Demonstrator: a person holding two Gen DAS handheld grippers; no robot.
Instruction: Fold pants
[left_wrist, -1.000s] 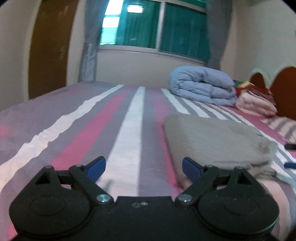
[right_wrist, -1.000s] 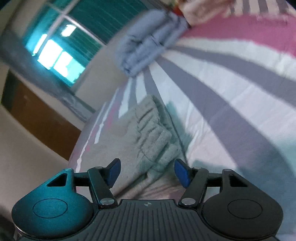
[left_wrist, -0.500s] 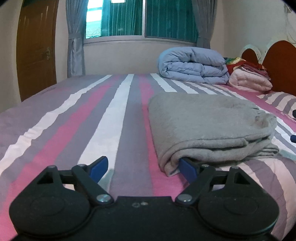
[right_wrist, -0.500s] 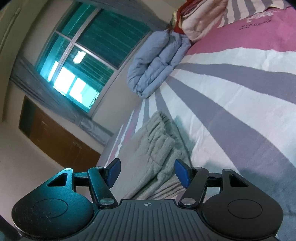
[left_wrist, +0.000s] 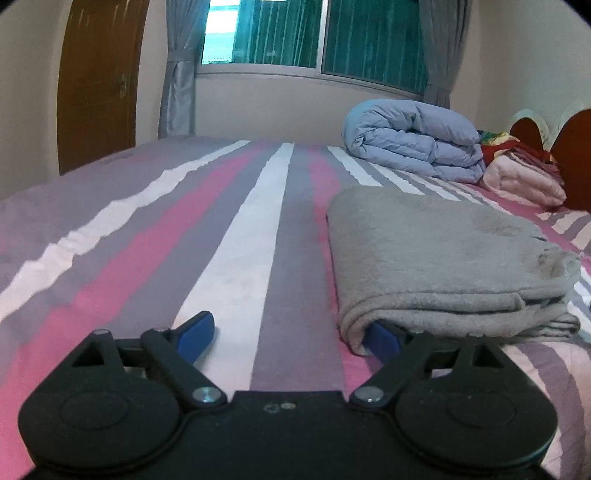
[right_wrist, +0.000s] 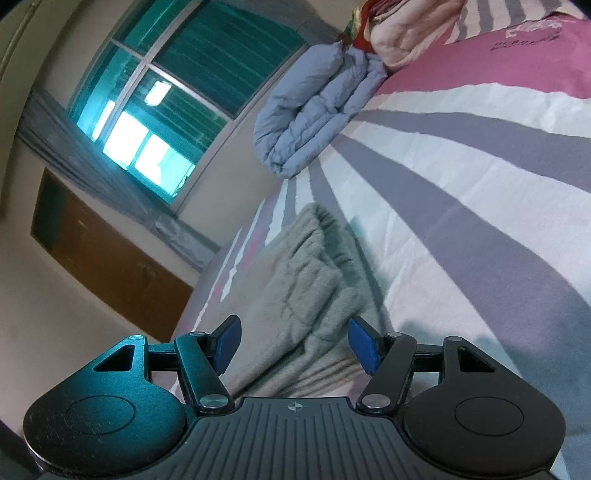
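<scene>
Striped bedspread (left_wrist: 236, 258): grey pants (left_wrist: 436, 258) folded compact; left gripper (left_wrist: 284, 332) wide after reopening, right gripper (right_wrist: 293, 343) wide, nothing gripped.

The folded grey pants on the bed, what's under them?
The grey pants lie on the striped bedspread. At the near corner, one blue finger of the left gripper slips under the fold; its tip is covered.

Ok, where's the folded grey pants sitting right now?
In the left wrist view the grey pants lie on the striped bedspread, right of centre, in front of the rolled blue duvet, their near corner over the left gripper's right finger.
</scene>
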